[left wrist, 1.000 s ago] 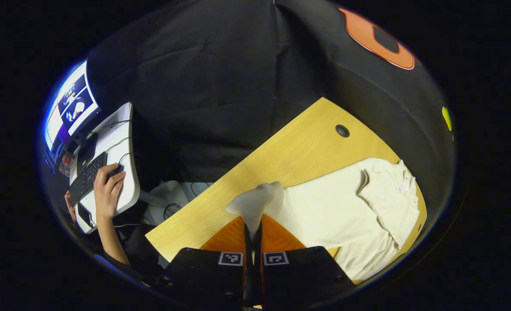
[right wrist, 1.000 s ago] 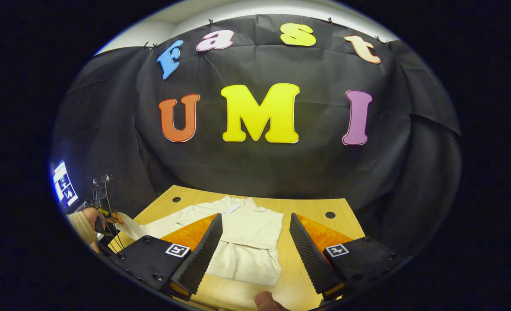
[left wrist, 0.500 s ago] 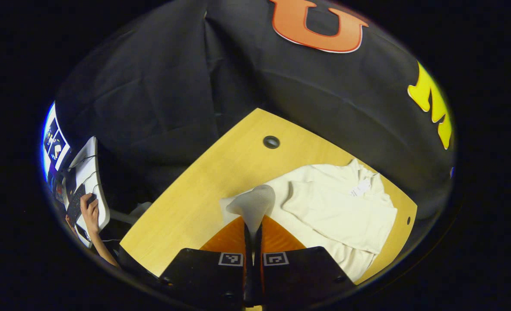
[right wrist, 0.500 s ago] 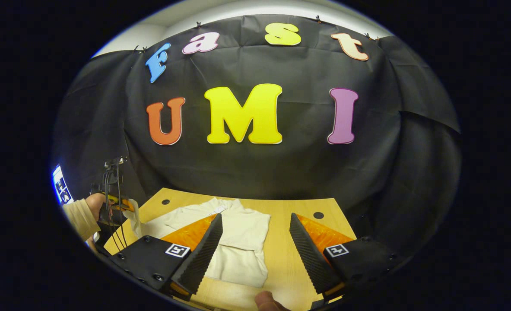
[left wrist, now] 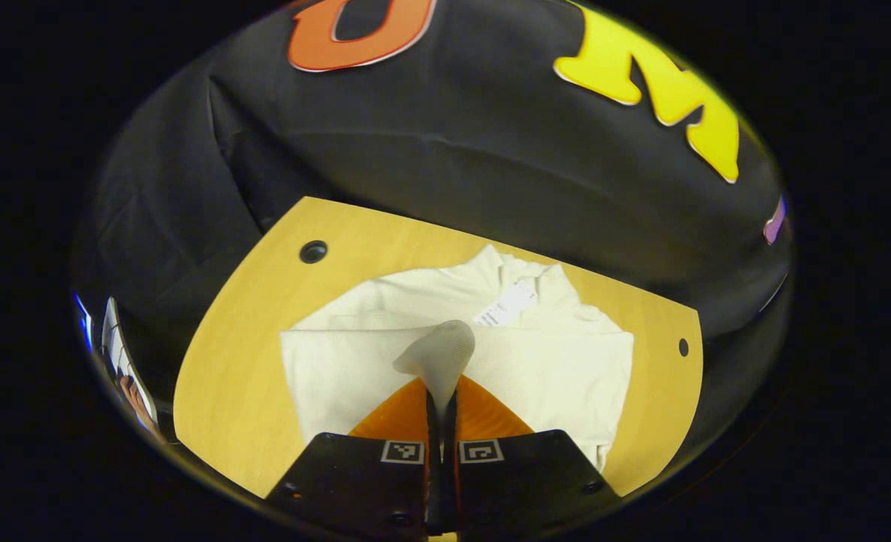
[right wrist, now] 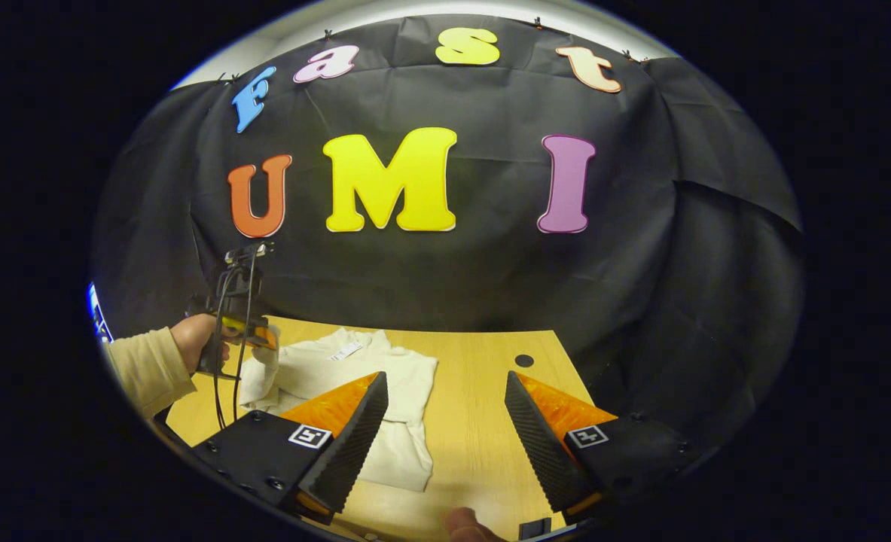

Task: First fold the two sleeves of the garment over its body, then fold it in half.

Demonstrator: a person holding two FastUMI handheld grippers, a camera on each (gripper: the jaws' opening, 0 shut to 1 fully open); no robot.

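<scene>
My left claw (left wrist: 441, 391) is pinched on a sleeve cuff (left wrist: 439, 352) above the garment (left wrist: 550, 361) body, while my right claw (right wrist: 445, 421) gapes wide, garment to its left.

Garment (left wrist: 550, 369): cream-white, plain, no print; small white tag (left wrist: 505, 307) at the collar. Desk (left wrist: 242, 361): light yellow wood grain, with round black holes (left wrist: 313, 251) near its far corners. Person's sleeve (right wrist: 140, 369), at left in the right gripper view: pale beige. Booth wall (right wrist: 641, 248): black cloth, creased.
</scene>
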